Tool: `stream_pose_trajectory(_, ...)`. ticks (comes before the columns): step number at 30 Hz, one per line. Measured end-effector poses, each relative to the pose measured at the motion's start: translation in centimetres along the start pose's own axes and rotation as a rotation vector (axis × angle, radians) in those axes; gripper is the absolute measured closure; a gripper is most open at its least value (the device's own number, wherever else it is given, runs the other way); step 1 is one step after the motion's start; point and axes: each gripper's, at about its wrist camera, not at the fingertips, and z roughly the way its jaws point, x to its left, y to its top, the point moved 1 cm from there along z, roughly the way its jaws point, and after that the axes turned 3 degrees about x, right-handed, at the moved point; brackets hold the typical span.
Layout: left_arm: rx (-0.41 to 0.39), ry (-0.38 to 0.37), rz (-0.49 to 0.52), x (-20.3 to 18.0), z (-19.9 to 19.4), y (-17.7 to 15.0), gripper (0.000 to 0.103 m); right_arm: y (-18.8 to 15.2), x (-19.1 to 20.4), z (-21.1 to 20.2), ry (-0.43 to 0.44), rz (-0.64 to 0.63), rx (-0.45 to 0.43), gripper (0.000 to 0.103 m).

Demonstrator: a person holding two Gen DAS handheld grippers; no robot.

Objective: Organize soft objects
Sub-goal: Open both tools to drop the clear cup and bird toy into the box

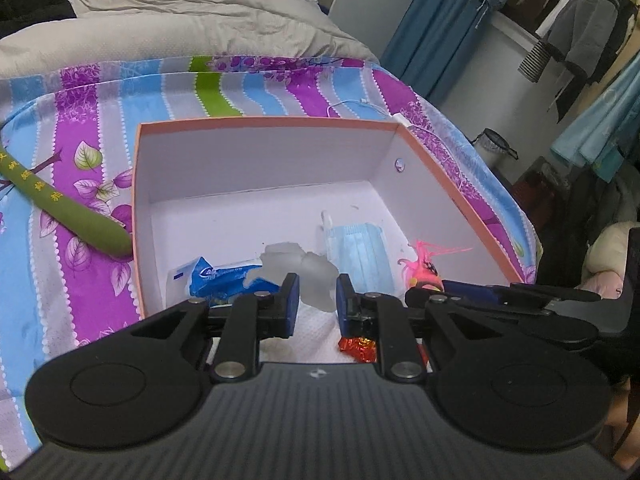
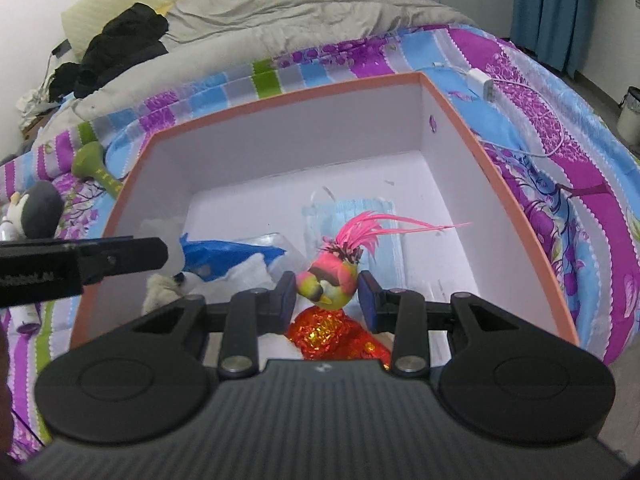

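An open pink-rimmed box [image 1: 256, 122] [image 2: 280, 98] sits on the striped bedspread. Inside lie a blue tissue pack [image 1: 218, 276] [image 2: 232, 258], a blue face mask [image 1: 360, 252] [image 2: 380, 216], a red foil wrapper [image 1: 358, 348] [image 2: 328, 332] and a translucent white soft lump [image 1: 308, 268]. My left gripper [image 1: 318, 296] is open, its pads on either side of the white lump. My right gripper [image 2: 327, 294] stands around a bird toy with pink feathers [image 2: 330, 278] [image 1: 424, 270], pads close on both sides with small gaps showing.
A green stuffed roll [image 1: 68, 210] [image 2: 94, 166] lies left of the box. A penguin plush [image 2: 30, 212] sits further left. A white charger and cable [image 2: 486, 84] lie behind the box on the right. A grey duvet [image 1: 180, 12] covers the far bed.
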Motion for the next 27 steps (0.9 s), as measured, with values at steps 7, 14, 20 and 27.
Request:
stream_pose_trajectory(7, -0.023, 0.027, 0.011, -0.8, -1.7, 0.9, 0.056, 0.8, -0.4, -1.2, 0.024, 0.012, -0.014, 0.051)
stream_pose_trajectory(14, -0.107, 0.042, 0.058, -2.4, -7.4, 2.0, 0.056, 2.7, 0.7, -7.2, 0.033, -0.004, -0.143, 0.051)
stream_pose_trajectory(20, -0.184, 0.037, 0.076, -3.3, -13.5, 1.9, 0.056, 3.6, 2.5, -14.3, 0.044, -0.033, -0.276, 0.051)
stream_pose_trajectory(27, -0.242, 0.035, 0.089, -3.7, -19.7, -0.7, 0.056, 1.1, 5.2, -19.6, 0.058, -0.057, -0.352, 0.051)
